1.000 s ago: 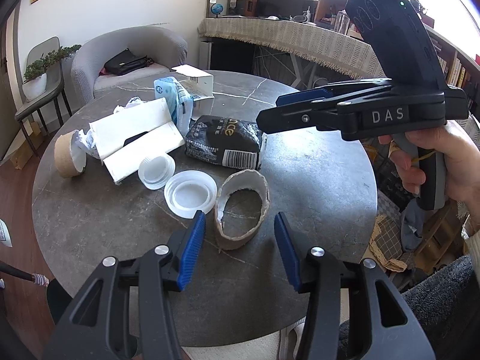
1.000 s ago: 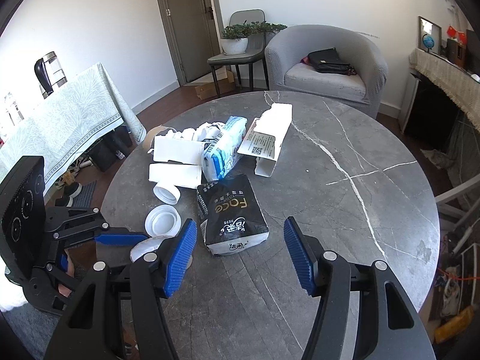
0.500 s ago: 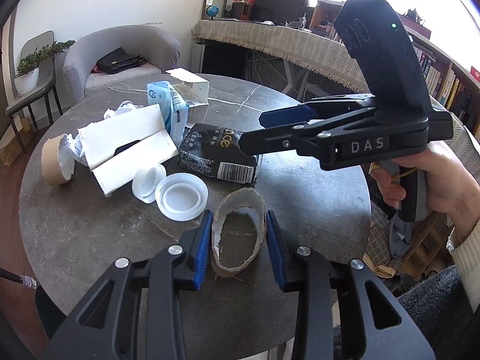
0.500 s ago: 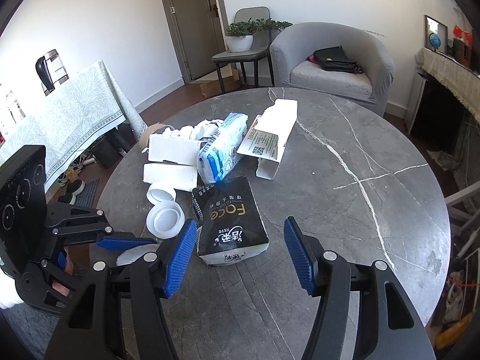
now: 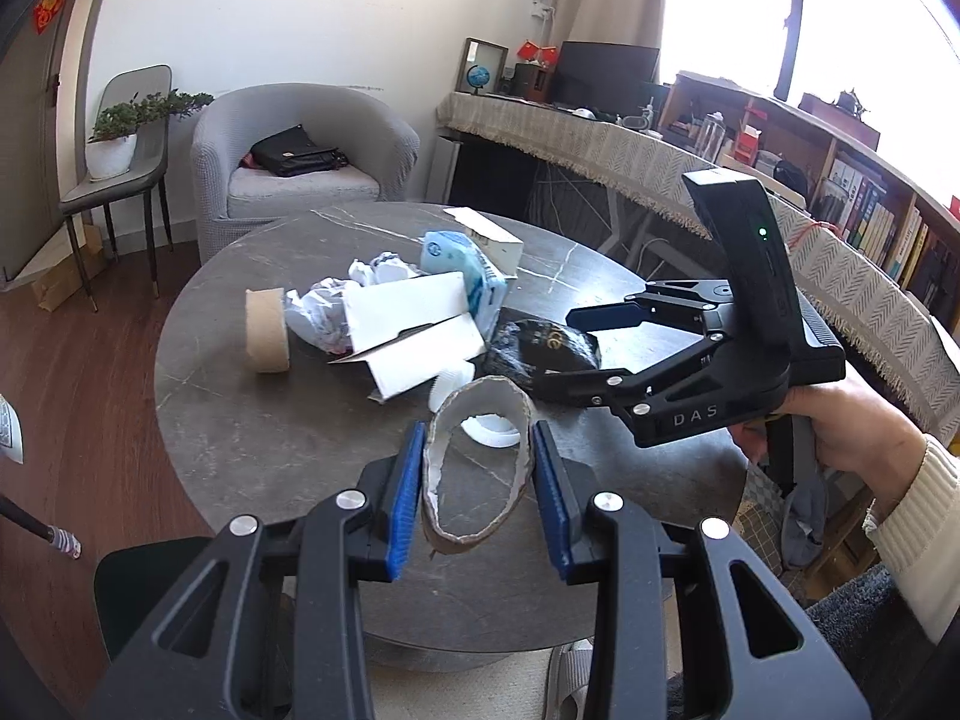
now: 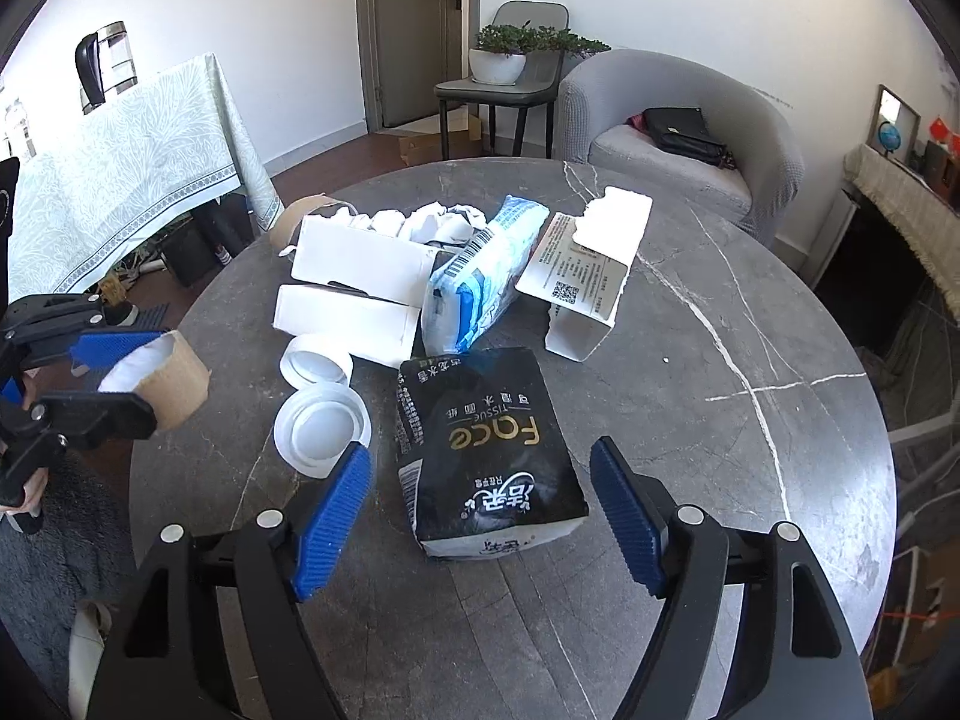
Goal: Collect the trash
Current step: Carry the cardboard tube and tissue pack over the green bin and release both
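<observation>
Stock of the round table (image 6: 690, 630), largest item first; almost everything is still lying uncollected.

- Black tissue pack (image 6: 486, 450), centre of the right wrist view: I am bringing my right claw (image 6: 480, 522) over it, jaws opening, pads either side, not touching.
- White boxes (image 6: 354, 288), blue pack (image 6: 474, 282), torn carton (image 6: 591, 276): sitting mid-frame, untouched.
- Crumpled paper (image 6: 432, 219): lying behind them.
- Two white lids (image 6: 321, 420): resting left of centre.
- Cardboard ring (image 5: 480, 462): my left claw (image 5: 477, 489) is clenching it, lifted, lower centre of the left view.
- Second ring (image 5: 267, 330): sitting at the table's left edge.
</observation>
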The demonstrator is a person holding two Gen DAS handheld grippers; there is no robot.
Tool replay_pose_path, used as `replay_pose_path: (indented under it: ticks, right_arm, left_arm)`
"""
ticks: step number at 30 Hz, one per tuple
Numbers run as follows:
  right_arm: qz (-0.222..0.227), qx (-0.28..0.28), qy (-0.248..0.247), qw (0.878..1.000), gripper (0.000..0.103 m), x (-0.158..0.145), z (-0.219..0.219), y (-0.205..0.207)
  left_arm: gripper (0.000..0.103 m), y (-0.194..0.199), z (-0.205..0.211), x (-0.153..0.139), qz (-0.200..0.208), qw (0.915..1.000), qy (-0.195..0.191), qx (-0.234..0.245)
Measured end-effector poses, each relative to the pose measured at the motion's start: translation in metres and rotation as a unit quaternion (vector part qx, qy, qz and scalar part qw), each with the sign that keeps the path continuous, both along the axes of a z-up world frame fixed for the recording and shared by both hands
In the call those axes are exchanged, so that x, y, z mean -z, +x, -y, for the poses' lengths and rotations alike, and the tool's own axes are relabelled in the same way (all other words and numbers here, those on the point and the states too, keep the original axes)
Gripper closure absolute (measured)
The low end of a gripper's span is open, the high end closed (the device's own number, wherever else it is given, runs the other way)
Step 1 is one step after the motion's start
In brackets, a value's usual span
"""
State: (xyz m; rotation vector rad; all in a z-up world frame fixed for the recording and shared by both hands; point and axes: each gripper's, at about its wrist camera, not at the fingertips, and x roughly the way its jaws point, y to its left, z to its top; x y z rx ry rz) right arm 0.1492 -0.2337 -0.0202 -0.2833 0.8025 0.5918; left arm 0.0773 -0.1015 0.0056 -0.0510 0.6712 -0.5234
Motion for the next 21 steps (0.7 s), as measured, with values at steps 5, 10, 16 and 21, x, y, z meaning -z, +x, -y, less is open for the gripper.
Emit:
replay_pose_path:
  ticks: [5,10,16,21]
  right_arm:
    - [0.0,0.003,-0.021,1.0,0.026,0.007,-0.006,0.004]
    - [-0.009,0.009,-0.008,1.0,0.032,0.008,-0.006,0.007]
    - [-0.012,0.017,-0.016,1.0,0.05,0.003,-0.009,0.008]
    - [0.006,0.022,-0.011,1.0,0.05,-0.022,-0.016,-0.007]
  left_arm:
    - [0.065,-0.001,-0.021,0.001,0.001,0.9998,-0.002,-0.02]
    - [0.065,-0.001,-0.042,-0.001,-0.001,0.9992,-0.012,-0.037]
    - [0.065,-0.001,-0.071,-0.001,-0.004,0.9972,-0.012,-0.074]
    - [0.065,0.0,-0.099,0.004,-0.017,0.9934,-0.009,-0.113]
